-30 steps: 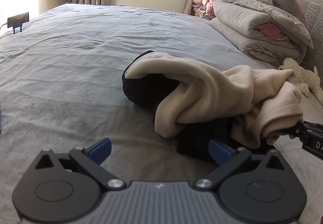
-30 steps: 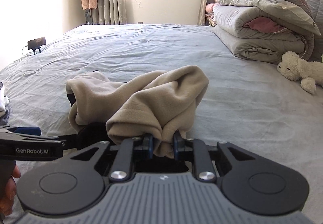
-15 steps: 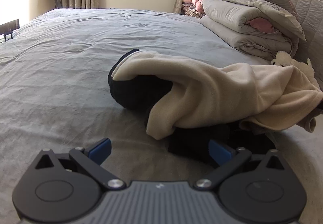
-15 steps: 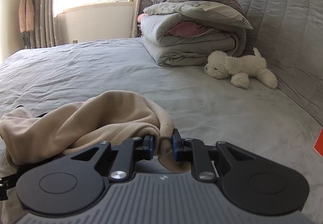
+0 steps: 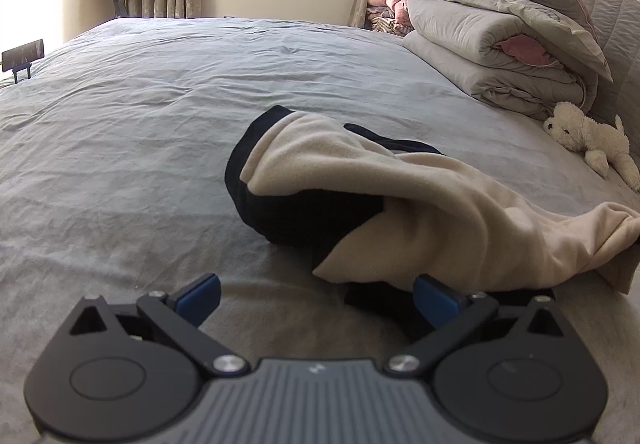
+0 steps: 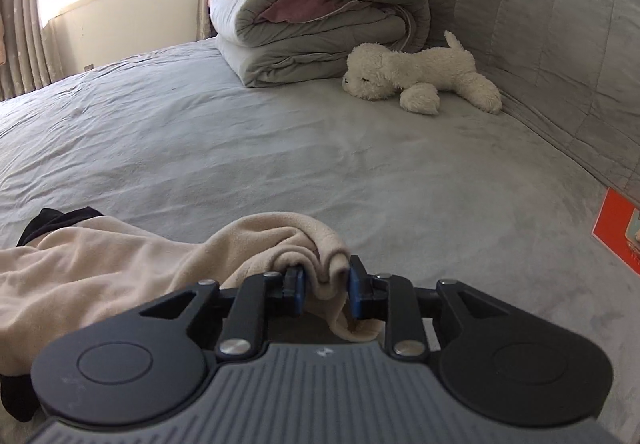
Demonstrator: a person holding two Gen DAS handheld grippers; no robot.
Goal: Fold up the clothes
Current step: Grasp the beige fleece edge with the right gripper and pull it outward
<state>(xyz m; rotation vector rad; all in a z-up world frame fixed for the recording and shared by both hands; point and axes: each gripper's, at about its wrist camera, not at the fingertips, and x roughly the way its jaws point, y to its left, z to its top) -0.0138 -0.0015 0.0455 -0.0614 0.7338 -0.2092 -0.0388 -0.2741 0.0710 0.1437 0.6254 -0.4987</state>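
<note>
1. the beige fleece garment (image 5: 420,212) with a dark lining lies crumpled on the grey bed (image 5: 160,116), in the centre of the left wrist view and running off to the right edge.
2. the left gripper (image 5: 316,294) sits at the bottom centre of its frame, its blue fingers (image 5: 198,294) spread wide with nothing between them; the right-hand finger is just beside the garment's dark lower edge, and whether it touches it i cannot tell.
3. the right gripper (image 6: 325,290) sits at the bottom centre of its own frame with a bunched fold of the beige fleece (image 6: 120,272) between its fingers (image 6: 356,290); the fingers are opening, and the cloth is still touching both pads.
4. a folded grey duvet (image 6: 312,28) sits at the upper centre of the right wrist view, against the quilted headboard (image 6: 560,24).
5. a white plush dog (image 6: 420,72) lies just to the right of the duvet.
6. a red card (image 6: 620,232) lies at the right edge of that frame.
</note>
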